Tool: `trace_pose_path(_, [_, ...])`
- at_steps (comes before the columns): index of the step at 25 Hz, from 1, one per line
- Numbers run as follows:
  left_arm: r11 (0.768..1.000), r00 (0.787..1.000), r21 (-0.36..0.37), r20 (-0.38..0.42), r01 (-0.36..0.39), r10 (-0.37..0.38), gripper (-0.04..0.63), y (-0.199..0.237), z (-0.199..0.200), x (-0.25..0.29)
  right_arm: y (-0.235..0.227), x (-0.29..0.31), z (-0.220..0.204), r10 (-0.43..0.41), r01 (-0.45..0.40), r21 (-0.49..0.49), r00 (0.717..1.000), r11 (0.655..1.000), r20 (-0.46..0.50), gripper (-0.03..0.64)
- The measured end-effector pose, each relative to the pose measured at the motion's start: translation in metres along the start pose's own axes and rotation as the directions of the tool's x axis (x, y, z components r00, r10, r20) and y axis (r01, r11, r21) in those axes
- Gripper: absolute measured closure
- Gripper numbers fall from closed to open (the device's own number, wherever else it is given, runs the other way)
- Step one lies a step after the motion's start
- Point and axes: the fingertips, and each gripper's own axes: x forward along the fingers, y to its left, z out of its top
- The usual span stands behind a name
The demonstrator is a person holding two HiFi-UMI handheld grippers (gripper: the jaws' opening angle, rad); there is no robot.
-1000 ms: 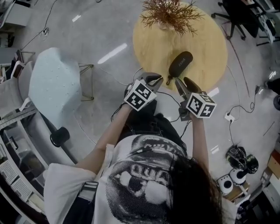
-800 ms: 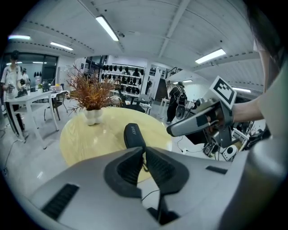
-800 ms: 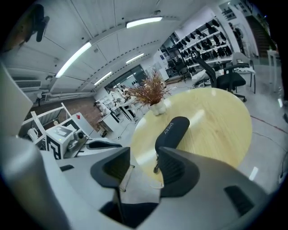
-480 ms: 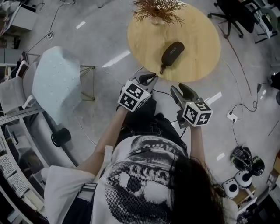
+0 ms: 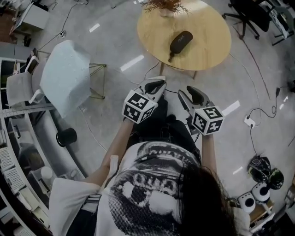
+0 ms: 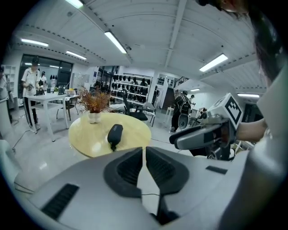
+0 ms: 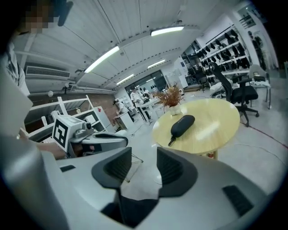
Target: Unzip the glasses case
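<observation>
The black glasses case [image 5: 180,41] lies zipped on the round yellow table [image 5: 207,44], its pull strap at the near end. It also shows in the left gripper view [image 6: 114,134] and the right gripper view [image 7: 182,124]. Both grippers are held in front of the person's body over the floor, well short of the table. My left gripper [image 5: 159,84] [image 6: 145,150] is shut with nothing in it. My right gripper [image 5: 188,92] [image 7: 144,157] has a clear gap between its jaws, which are closing on nothing.
A pot of dried twigs [image 5: 163,5] stands at the table's far edge. A pale blue chair [image 5: 64,78] and a black bin [image 5: 67,137] are to the left, a black office chair [image 5: 251,14] at the far right. Cables and a power strip [image 5: 249,121] lie on the floor.
Both grippers have drawn back from the table edge toward the person's body. The case lies farther from them and has not moved on the table.
</observation>
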Motion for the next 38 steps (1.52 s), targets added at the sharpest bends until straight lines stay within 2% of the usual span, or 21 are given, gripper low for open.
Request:
trace_pose_path(4, [1.000,1.000,-0.011,0.006,-0.015,0.015,0.578,-0.020,-0.012,-0.017,0.009,-0.018,-0.014,-0.010,0.011,-0.062,1.000,0.998,0.004,0.473])
trace_pose_path(9, [1.000,0.999,-0.013,0.025,-0.023,0.023,0.578,-0.038,-0.016,-0.033,0.019,-0.030,-0.022,0.008,-0.006,-0.079,1.000,0.997,0.027,0.501])
trace_pose_path(15, [1.000,0.998,0.001,0.059,-0.013,0.012,0.578,-0.057,-0.010,-0.039,0.021,-0.044,-0.023,-0.021,0.027,-0.148,0.999,0.989,0.045,0.620])
trace_pose_path(23, [1.000,0.999,0.014,0.045,0.010,-0.011,0.578,-0.078,-0.016,-0.038,0.027,-0.054,-0.028,0.026,-0.015,-0.186,0.998,0.982,0.055,0.620])
trace_pose_path(30, [0.999,0.999,0.028,0.021,0.031,-0.032,0.578,-0.084,-0.024,-0.038,0.028,-0.057,-0.030,0.028,-0.014,-0.212,0.998,0.977,0.061,0.621])
trace_pose_path(38, [0.998,0.999,0.036,0.030,0.043,-0.044,0.578,-0.085,-0.025,-0.044,0.040,-0.051,-0.031,0.044,-0.031,-0.260,0.998,0.965,0.046,0.621])
